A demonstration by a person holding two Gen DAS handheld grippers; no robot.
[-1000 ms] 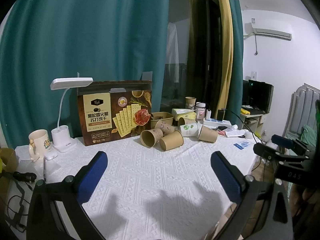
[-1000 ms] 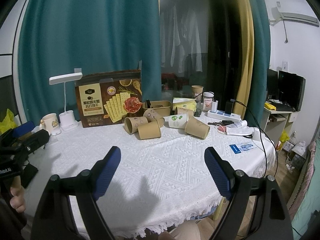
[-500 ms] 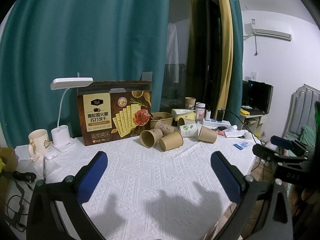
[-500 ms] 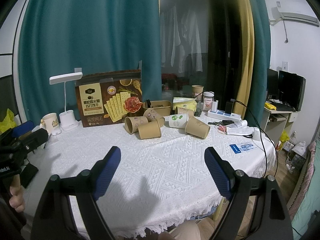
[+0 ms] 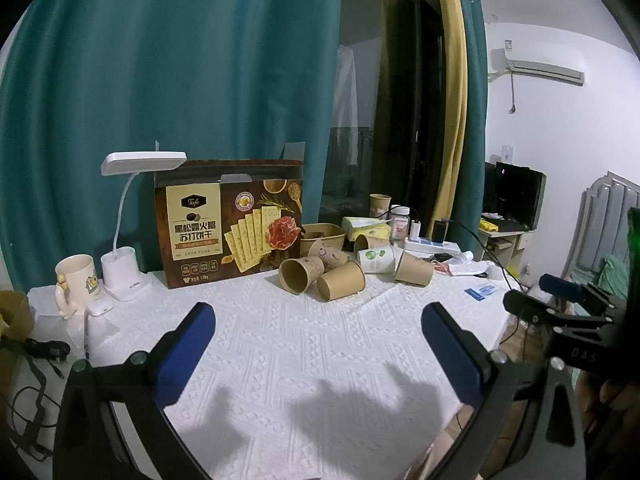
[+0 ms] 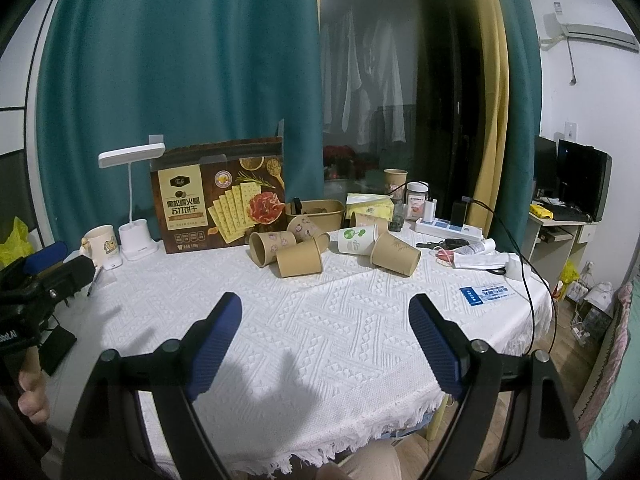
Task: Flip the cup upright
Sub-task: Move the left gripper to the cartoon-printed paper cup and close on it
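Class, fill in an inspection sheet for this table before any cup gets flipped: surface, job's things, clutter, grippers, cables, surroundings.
Surface: table under a white textured cloth.
Job's things: paper cups lying tipped in a cluster at the back; none gripped.
Clutter: cracker box, desk lamp, mug, power strip.
Grippers: left gripper and right gripper both open, empty, short of the cups.
Cables: black cable off the right edge.
Surroundings: teal curtains, dark window.

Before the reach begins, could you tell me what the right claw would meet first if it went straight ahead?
Probably the plain brown paper cup lying on its side; the open right claw has only white tablecloth before it, though depth is unclear.
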